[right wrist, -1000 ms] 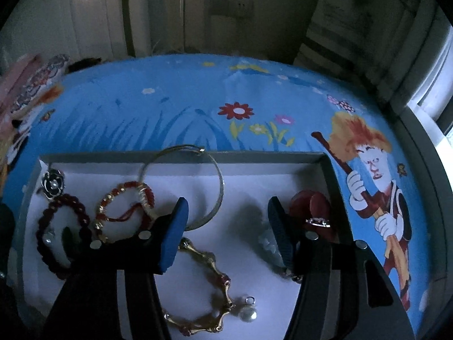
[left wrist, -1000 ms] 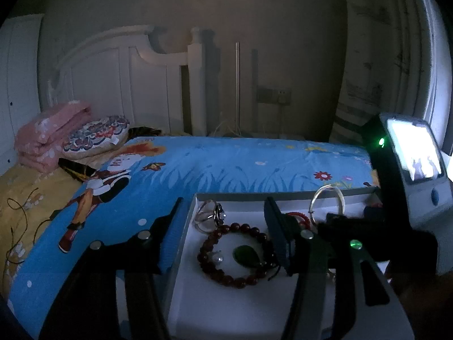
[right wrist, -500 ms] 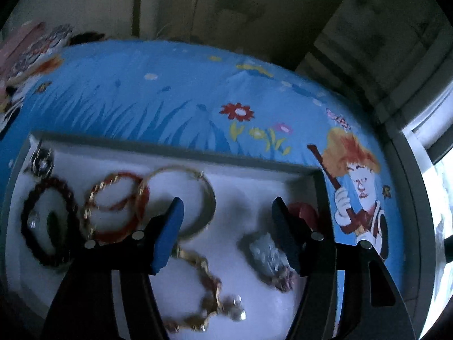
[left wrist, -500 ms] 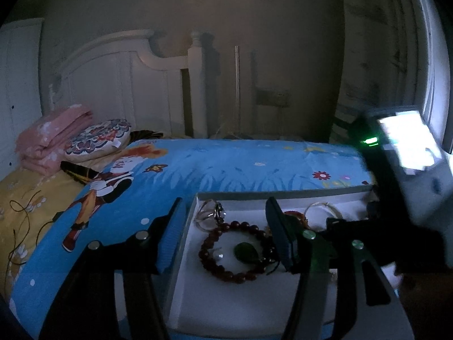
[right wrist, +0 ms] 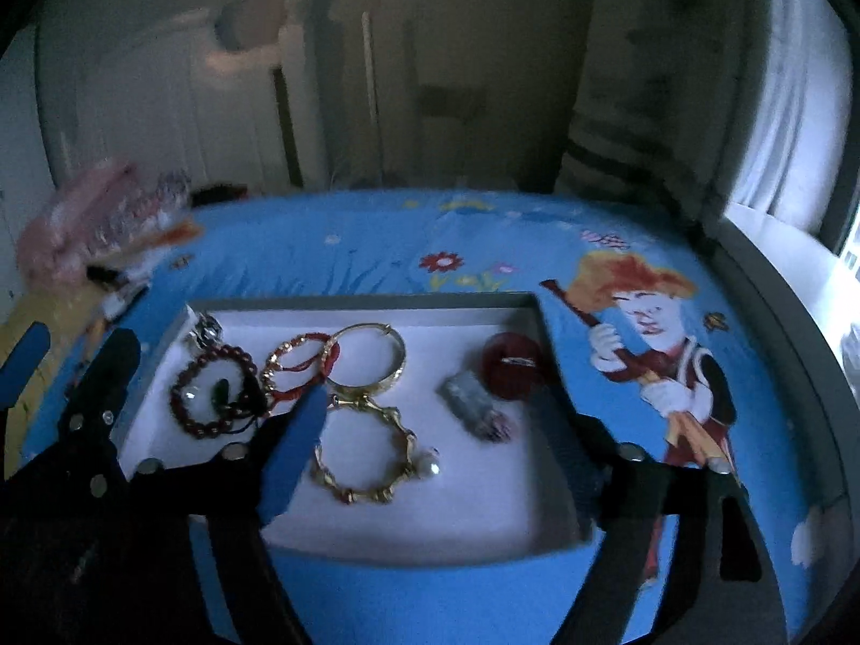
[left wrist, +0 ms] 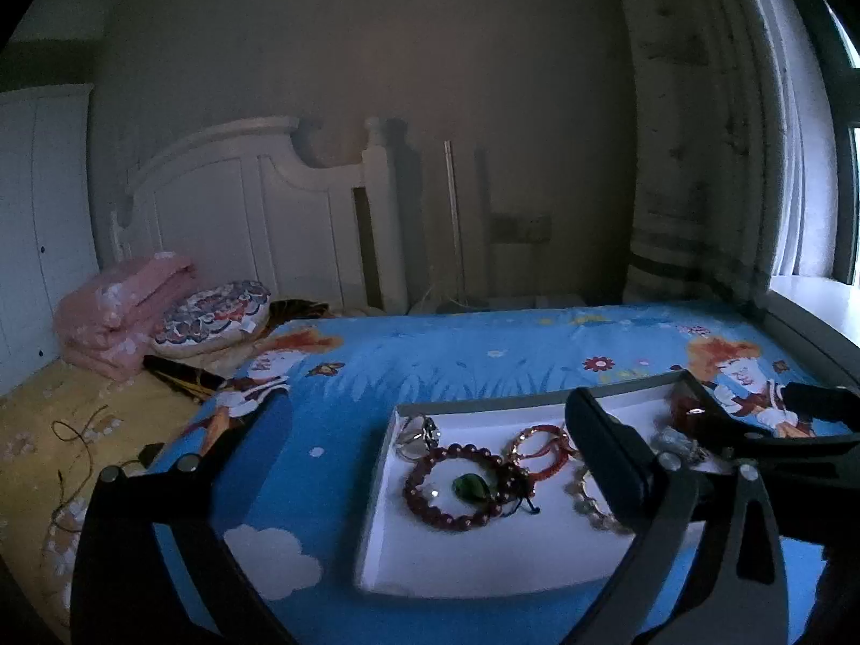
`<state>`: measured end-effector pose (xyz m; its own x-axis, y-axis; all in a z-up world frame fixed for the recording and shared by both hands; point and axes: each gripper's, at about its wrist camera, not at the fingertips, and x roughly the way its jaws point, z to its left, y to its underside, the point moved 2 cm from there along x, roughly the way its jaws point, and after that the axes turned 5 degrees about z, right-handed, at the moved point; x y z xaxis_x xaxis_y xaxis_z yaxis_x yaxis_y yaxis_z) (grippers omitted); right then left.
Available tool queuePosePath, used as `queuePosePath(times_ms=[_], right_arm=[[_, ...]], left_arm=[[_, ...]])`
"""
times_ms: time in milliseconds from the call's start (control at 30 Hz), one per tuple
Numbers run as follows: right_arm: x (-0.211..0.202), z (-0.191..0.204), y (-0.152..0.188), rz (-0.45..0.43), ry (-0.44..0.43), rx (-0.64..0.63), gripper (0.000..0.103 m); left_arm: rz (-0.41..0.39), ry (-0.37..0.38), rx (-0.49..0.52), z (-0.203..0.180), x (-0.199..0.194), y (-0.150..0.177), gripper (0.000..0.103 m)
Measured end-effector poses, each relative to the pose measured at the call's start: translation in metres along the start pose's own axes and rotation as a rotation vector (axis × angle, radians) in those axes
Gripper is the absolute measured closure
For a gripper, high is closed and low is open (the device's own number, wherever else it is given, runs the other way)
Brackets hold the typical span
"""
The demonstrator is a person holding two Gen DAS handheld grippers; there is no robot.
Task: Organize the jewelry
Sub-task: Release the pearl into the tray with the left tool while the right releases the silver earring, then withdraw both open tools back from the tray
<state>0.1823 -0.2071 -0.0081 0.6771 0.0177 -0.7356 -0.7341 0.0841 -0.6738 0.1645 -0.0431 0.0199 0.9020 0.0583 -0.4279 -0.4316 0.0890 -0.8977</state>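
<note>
A white tray (right wrist: 376,516) lies on the blue bedspread, also in the left wrist view (left wrist: 387,543). In it are a dark red bead bracelet (right wrist: 212,392) with a green pendant (left wrist: 468,485), a red-and-gold bangle (right wrist: 295,363), a gold bangle (right wrist: 371,360), a gold link bracelet with a pearl (right wrist: 371,462), a silvery clip (right wrist: 473,403), a red round piece (right wrist: 510,365) and a silver brooch (left wrist: 419,432). My right gripper (right wrist: 430,424) is open above the tray, empty. My left gripper (left wrist: 430,430) is open, empty, over the tray's left edge.
The bed has a white headboard (left wrist: 242,215), folded pink blanket (left wrist: 118,312) and patterned cushion (left wrist: 215,317) at the far left. A cord (left wrist: 75,441) lies on the yellow sheet. A window sill (left wrist: 817,312) and curtain run along the right.
Both grippers have pulled back and up from the tray, so the whole tray shows now. The right gripper's device with its lit screen has left the left wrist view.
</note>
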Motion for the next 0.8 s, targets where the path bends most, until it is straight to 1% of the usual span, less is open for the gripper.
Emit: queuePosePath(times_ms=[33,133,233,367,567,800], right_arm=[[-0.009,-0.005,0.002,-0.014,-0.006,0.011,0.018],[-0.032,-0.013,0.009,-0.048,-0.030,0.026,0.018],[-0.050,-0.013,0.017,-0.096,-0.020,0.009,0.018],[-0.069,-0.010,0.029,-0.152,-0.019,-0.018,0.018],[-0.081,-0.008,0.038,-0.157,-0.036,-0.043,0.018],[-0.087,-0.005,0.041,-0.171,-0.031,-0.069,0.018]], left_arm=[[0.002,0.002,0.000,0.000,-0.005,0.000,0.005],[0.011,0.026,0.009,-0.001,-0.021,0.003,0.005],[0.022,0.035,0.032,-0.005,-0.033,0.011,0.005],[0.036,0.039,-0.009,0.002,-0.042,0.019,0.005],[0.064,0.038,-0.039,0.010,-0.043,0.025,0.005],[0.064,0.038,-0.039,0.010,-0.045,0.025,0.005]])
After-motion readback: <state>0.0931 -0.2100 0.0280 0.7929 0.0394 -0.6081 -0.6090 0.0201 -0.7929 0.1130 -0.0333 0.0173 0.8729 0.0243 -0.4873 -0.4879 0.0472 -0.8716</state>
